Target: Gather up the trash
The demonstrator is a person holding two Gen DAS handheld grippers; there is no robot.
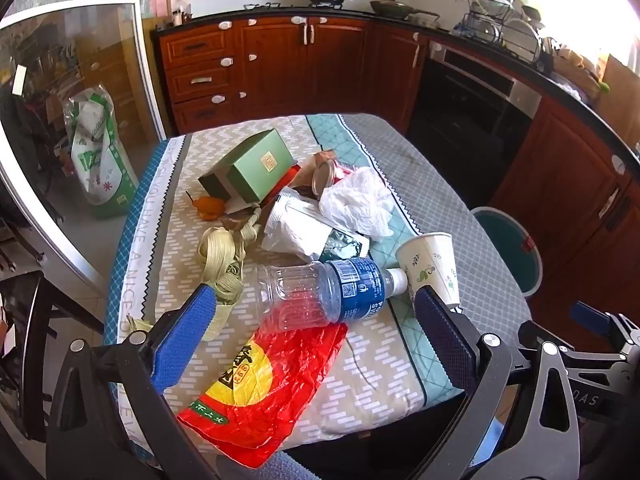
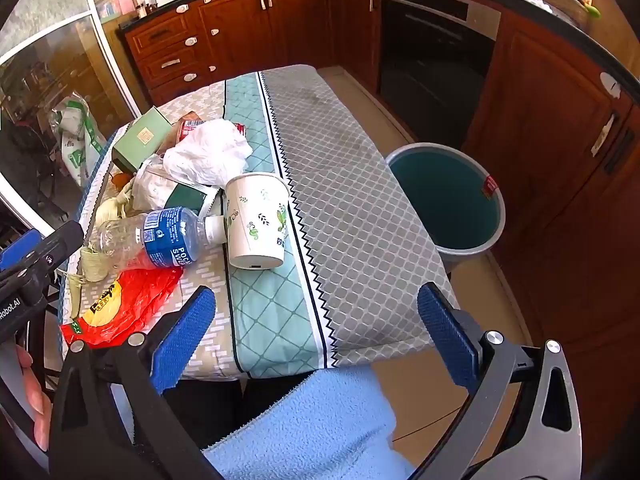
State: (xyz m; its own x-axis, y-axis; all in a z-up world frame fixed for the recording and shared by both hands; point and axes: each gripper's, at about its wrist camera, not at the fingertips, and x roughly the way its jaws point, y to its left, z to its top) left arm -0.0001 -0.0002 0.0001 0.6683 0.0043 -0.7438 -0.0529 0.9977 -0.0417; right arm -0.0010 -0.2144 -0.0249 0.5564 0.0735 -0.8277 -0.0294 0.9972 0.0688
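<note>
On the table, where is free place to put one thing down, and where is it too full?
Free: the grey diamond-patterned part of the tablecloth, between the white paper cup and the edge nearest the teal round bin. Crowded: the beige side, with the clear plastic bottle, red plastic bag and green cardboard box.

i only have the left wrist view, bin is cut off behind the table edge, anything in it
Observer: The right wrist view looks into the teal bin; its visible inside looks empty.
Operator: which way does the paper cup open
Observer: The paper cup lies on its side, mouth away from the camera, base toward it.
Operator: is the right gripper holding anything
Observer: No, the right gripper is open, with only tablecloth between its fingers.
</note>
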